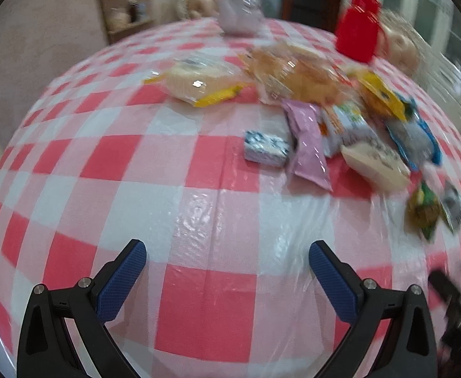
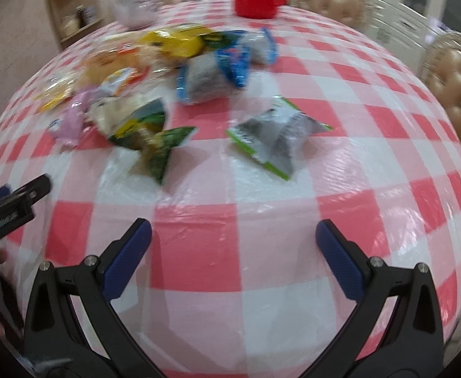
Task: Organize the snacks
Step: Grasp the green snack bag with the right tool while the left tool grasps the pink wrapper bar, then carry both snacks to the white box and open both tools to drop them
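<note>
Several snack packets lie heaped on a red-and-white checked tablecloth [image 1: 224,208]. The left wrist view shows a pink packet [image 1: 309,148], a small blue-white packet [image 1: 265,148], a pale cake in yellow-edged wrap [image 1: 199,83] and a bag of buns [image 1: 296,75]. My left gripper [image 1: 227,253] hovers open over bare cloth, well short of the pile. In the right wrist view a grey-green packet [image 2: 274,135] and a dark green packet [image 2: 155,145] lie nearest. My right gripper [image 2: 233,233] is open and holds nothing. The left gripper's body [image 2: 7,211] shows at that view's left edge.
A red container [image 1: 358,28] and a clear jar [image 1: 236,9] stand at the table's far side. Padded beige chairs [image 2: 451,85] ring the table on the right. A wooden shelf [image 1: 126,3] stands by the back wall. Bare cloth lies in front of both grippers.
</note>
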A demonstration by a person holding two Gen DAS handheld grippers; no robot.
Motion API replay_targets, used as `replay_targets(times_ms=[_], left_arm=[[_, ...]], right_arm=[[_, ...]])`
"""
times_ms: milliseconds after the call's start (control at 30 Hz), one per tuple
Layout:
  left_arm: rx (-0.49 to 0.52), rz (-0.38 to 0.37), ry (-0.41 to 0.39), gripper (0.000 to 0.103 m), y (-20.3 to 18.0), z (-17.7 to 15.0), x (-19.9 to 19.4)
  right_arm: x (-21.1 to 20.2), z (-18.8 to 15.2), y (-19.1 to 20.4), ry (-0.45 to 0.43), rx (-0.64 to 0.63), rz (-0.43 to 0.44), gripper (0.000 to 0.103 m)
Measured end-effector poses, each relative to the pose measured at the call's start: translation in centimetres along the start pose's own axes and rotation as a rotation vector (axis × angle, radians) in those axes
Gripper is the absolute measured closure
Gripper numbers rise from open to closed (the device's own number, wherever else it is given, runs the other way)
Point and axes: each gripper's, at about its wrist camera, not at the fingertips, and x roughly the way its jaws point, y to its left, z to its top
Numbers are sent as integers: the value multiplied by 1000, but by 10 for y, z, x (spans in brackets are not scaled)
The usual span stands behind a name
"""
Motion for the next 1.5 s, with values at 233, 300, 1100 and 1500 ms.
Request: replay_targets(times_ms=[233,300,1100,1500], left_arm=[[133,-195,-44,0,40,-26,-24],[145,-149,-98,0,59,-31,-34],[323,-85,-72,34,-49,73,16],[279,-260,-161,81,-35,48,-9]], right_arm=[[-7,19,19,-138,-104,106,0],[0,27,34,-139,-181,123,6],[-23,-7,-13,-162,-76,266,62],[-22,-9,-24,-164,0,305,62]])
